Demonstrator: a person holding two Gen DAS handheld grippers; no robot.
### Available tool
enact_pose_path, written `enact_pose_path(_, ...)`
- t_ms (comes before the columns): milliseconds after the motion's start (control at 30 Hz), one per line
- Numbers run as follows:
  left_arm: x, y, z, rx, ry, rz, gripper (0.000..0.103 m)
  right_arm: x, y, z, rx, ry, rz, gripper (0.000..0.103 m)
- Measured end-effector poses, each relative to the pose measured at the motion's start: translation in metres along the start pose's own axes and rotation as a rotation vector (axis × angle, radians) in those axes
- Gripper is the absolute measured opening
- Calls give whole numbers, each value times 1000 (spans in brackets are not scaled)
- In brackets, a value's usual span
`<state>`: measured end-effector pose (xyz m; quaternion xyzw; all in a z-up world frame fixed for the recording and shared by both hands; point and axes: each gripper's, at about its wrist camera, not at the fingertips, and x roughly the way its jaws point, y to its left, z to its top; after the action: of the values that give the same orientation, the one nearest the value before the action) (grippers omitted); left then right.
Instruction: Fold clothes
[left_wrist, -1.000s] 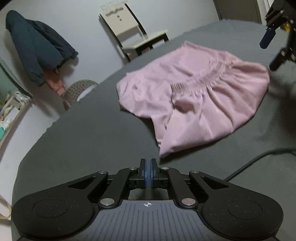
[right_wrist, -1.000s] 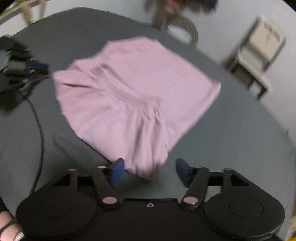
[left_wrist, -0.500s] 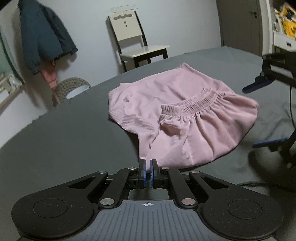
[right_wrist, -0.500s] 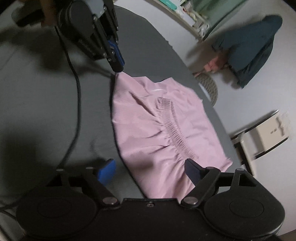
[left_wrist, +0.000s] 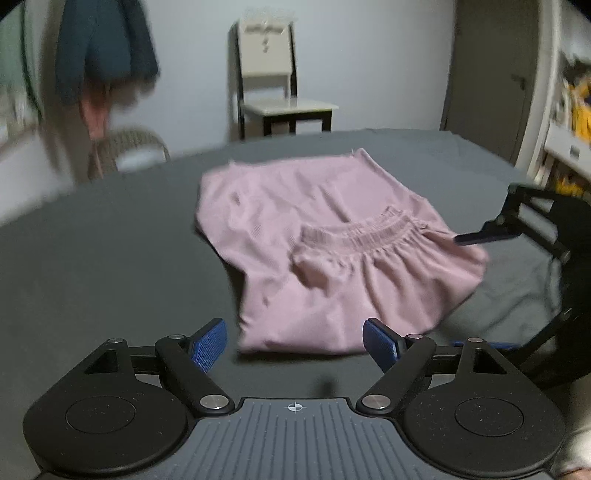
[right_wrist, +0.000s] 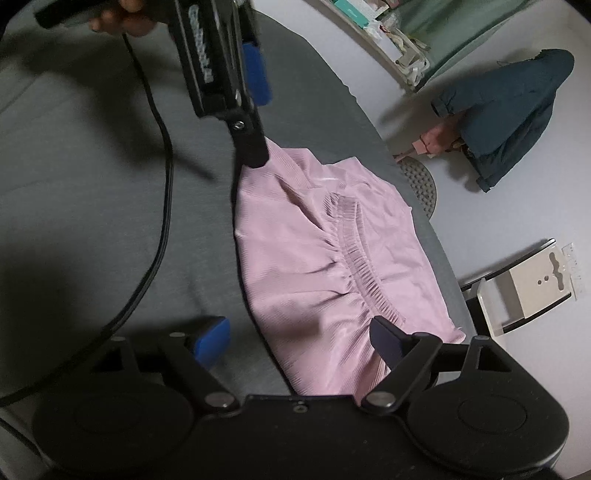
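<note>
Pink shorts (left_wrist: 332, 266) lie folded on dark grey bed cover (left_wrist: 110, 258), elastic waistband (left_wrist: 354, 236) on top, gathered. Left to right in left wrist view: dark jacket (left_wrist: 103, 48) hanging on wall, chair (left_wrist: 273, 88) behind bed, shorts mid-frame. Left gripper (left_wrist: 295, 339) w/ fingers apart, just short of near hem, holding nothing. Right gripper (right_wrist: 299, 339) at right side, fingers spread wide either side of shorts' edge, not clamped. Black cable (right_wrist: 162, 206) runs across cover.
</note>
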<state>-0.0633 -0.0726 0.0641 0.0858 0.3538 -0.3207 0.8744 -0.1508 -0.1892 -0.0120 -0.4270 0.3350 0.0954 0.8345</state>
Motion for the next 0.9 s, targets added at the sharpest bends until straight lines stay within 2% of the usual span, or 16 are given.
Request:
enact_pose_path(100,1,10,-3,-189,33,-64,82,0,1,0,-1,1,1,83)
enact_pose_path(300,-1,1,-10,-271,58,-52,82,-1,5,-1,-34,-17,-6,83)
enact_pose_path(333,-1,-4,-10,-251,60,-57,82,-1,6,-1,-44,-19,-8,83)
enact_pose_path(433,0,-16,-10,-159,49,-84,82,-1,10,-1,-76,-23,-13,83)
enact_pose_path(667,-7,-45,-7,167,17,-113,81,-4,18,-6,-135,-6,-4,83)
enact_pose_path(733,-9,-52,-9,270,10,-95,81,-3,18,-8,-146,3,-6,83)
enact_pose_path(800,-14,-59,-14,413,-13,-50,82,-2,17,-9,-149,9,0,83)
enact_pose_path(900,-17,-66,-20,563,-30,11,81,-2,15,-10,-188,16,12,84)
